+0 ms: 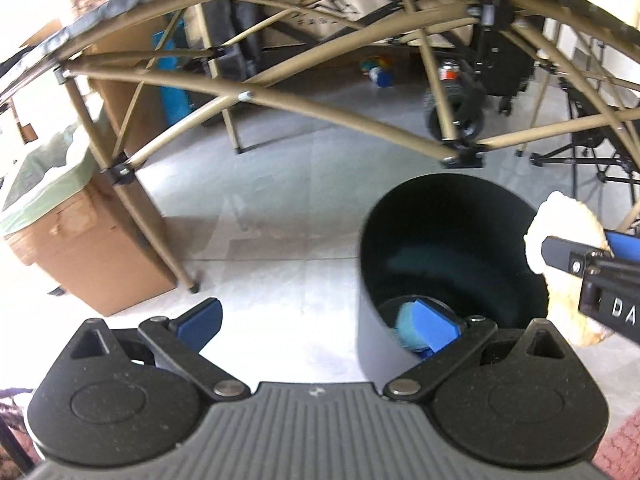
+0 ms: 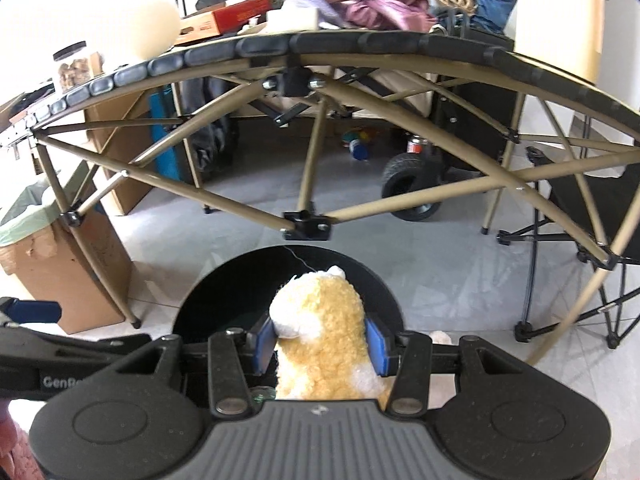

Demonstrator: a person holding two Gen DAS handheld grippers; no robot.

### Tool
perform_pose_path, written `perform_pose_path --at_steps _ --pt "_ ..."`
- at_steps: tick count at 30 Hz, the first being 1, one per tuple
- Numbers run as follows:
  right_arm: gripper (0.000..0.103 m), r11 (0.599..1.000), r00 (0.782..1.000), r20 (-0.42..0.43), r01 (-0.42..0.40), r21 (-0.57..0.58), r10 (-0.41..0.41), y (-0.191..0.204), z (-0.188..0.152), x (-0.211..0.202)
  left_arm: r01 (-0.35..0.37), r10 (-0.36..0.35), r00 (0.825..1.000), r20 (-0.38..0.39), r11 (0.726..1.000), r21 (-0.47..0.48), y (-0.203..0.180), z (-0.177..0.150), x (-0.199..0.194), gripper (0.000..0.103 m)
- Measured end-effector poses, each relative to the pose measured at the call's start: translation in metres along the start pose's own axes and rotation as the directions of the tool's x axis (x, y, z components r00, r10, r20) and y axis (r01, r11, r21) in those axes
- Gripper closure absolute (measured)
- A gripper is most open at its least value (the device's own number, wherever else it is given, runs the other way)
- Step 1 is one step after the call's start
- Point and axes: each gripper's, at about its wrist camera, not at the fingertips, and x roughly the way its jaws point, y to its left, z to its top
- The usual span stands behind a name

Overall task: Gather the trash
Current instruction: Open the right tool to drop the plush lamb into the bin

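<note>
The right gripper [image 2: 320, 346] is clamped on a fluffy yellow-and-white plush toy [image 2: 324, 344], its blue pads [image 2: 376, 346] pressing the toy's flanks from both sides, and it holds the toy over the open mouth of a round black waste bin [image 2: 192, 308] that stands on the pale tiled floor [image 2: 440, 264]. From the left wrist view the same plush toy [image 1: 560, 220] shows at the right edge, above the bin's [image 1: 440, 240] far rim, with the right gripper's [image 1: 576, 248] black finger across it. The left gripper [image 1: 316, 320] is spread wide and holds nothing: one blue pad [image 1: 202, 322] hangs over the floor [image 1: 280, 280] beside the bin, the other sits over the bin's opening, where a light-blue object [image 1: 408, 328] lies on the bottom. White letters "DA" are readable on the right gripper's body in the left wrist view, cut off by the picture edge; on the left gripper's [image 2: 30, 312] side, seen from the right wrist, the letters "GenR" can be read before they are covered. Behind the bin stands a folding table with a tan tube frame [image 2: 304, 168] and a cluttered top. A brown cardboard box lined with a green bag [image 2: 60, 272] stands to the left on the floor.
</note>
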Motion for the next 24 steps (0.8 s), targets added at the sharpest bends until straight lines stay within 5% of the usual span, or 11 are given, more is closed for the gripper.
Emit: perform_pose_path --at_steps 14,24 --pt "0.057 0.999 0.993 -0.107 -0.044 -0.002 0.043 0.024 0.013 0.055 -0.103 0.094 0.991 -0.096 0.990 -0.091 0.048 -0.011 0.016 0.000" --pt "0.062 0.997 0.985 -0.156 -0.080 -0.020 0.076 0.026 0.021 0.076 -0.134 0.128 0.982 -0.141 0.990 -0.036 0.038 -0.014 0.035 0.000"
